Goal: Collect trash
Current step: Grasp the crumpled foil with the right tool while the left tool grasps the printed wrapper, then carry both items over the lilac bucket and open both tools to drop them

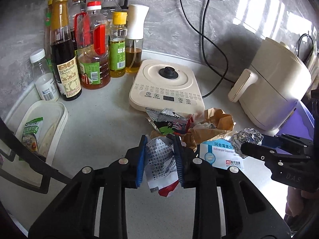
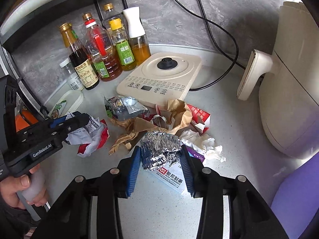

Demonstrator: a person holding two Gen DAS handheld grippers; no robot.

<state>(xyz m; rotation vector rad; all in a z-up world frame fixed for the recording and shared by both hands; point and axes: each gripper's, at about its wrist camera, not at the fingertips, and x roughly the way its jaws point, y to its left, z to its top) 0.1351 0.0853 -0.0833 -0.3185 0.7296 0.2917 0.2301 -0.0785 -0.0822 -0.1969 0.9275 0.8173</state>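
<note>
both grippers grip trash. left gripper (image 1: 159,159) pinches a crumpled printed wrapper (image 1: 161,163), long axis toward 12 o'clock; right gripper (image 2: 160,159) clamps a foil ball (image 2: 159,149) above the medicine box (image 2: 171,176). remaining litter pile (image 2: 151,119) lies at 12 o'clock, nearer the right gripper.

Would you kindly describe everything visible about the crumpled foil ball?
The foil ball is a crumpled wad of shiny silver aluminium foil, roughly dome-shaped with ragged, creased edges underneath. It sits between the blue pads of the right gripper, which is shut on it. It is above a white medicine box, in front of torn brown paper on the grey counter. Whether it touches the box is unclear.
</note>
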